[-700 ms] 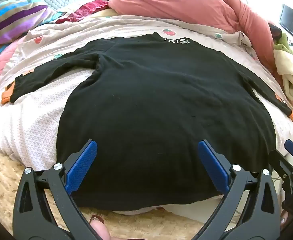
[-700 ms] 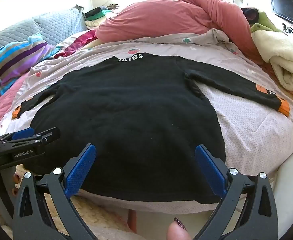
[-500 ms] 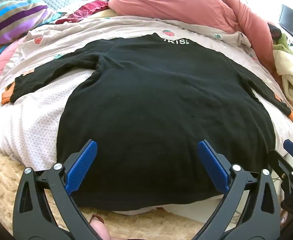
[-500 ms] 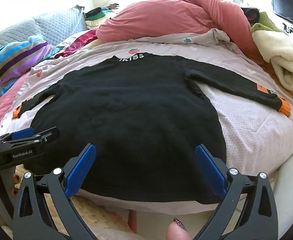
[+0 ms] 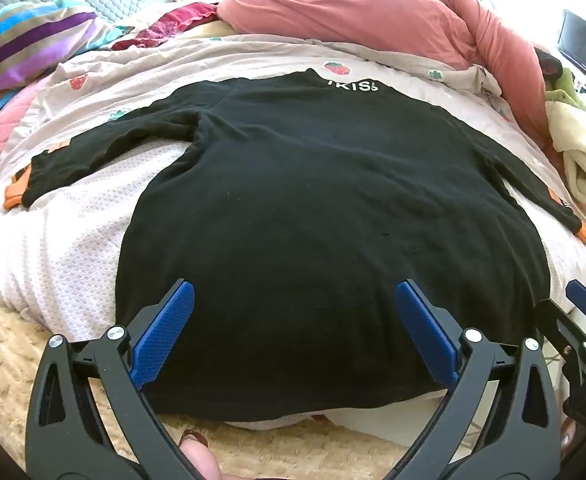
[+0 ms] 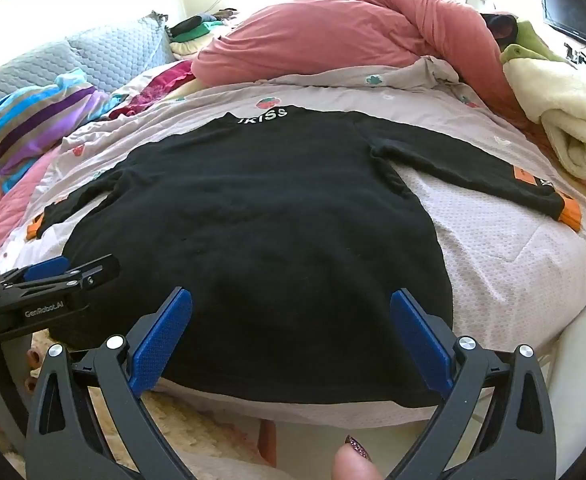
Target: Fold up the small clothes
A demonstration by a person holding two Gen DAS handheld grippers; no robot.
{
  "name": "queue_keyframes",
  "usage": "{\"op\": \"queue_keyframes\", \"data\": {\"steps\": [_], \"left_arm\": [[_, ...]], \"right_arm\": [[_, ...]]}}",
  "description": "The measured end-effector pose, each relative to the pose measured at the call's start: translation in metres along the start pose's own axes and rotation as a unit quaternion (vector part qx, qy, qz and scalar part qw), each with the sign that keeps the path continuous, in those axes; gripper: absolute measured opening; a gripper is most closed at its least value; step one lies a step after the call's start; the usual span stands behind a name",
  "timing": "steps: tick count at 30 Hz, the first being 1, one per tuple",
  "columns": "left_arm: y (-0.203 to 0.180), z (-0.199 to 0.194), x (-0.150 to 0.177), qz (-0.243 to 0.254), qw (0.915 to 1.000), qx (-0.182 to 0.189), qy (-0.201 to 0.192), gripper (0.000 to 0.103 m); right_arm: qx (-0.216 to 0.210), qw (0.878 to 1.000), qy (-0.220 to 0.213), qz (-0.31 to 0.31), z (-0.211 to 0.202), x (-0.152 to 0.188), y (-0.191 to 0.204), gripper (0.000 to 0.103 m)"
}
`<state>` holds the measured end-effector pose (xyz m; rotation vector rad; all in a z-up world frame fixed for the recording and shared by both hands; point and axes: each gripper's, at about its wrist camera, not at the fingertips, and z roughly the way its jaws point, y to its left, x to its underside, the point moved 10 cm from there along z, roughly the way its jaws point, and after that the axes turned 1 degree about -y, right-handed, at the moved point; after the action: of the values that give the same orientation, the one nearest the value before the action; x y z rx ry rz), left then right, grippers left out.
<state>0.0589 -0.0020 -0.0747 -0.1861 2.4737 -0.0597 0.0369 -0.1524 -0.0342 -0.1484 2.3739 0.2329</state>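
A bed [image 5: 53, 264] fills the frame, a black long-sleeved top [image 5: 313, 220] spread flat and unfolded across its centre, while the left gripper [image 5: 293, 336] and right gripper [image 6: 291, 340] hover wide open and empty at bottom, folding not yet begun.

Black top [image 5: 325, 208]: matt, slightly fuzzy knit cloth, with orange cuff trim and white printed lettering at the collar. Bedsheet [image 5: 65, 248]: pale cloth with a fine embossed, honeycomb-like texture. Pink duvet [image 5: 357, 12]: smooth, soft cloth. Cream blanket [image 6: 565, 120]: thick, fleecy pile. Rug [image 5: 9, 356]: shaggy cream pile. Grey pillow [image 6: 109, 56]: quilted cloth. Left gripper [image 5: 293, 332] and right gripper [image 6: 291, 336]: matt black plastic arms, blue finely ribbed pads, bright metal rivets.
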Motion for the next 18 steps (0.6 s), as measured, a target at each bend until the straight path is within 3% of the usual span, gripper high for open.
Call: {"op": "queue_keyframes", "data": {"steps": [18], "left_arm": [[0.0028,-0.0024,-0.0064,0.001,1.0,-0.001,-0.002,0.095]], "right_arm": [[-0.001,1.0,0.005,0.0,0.001,0.0024,-0.0017,0.099]]}}
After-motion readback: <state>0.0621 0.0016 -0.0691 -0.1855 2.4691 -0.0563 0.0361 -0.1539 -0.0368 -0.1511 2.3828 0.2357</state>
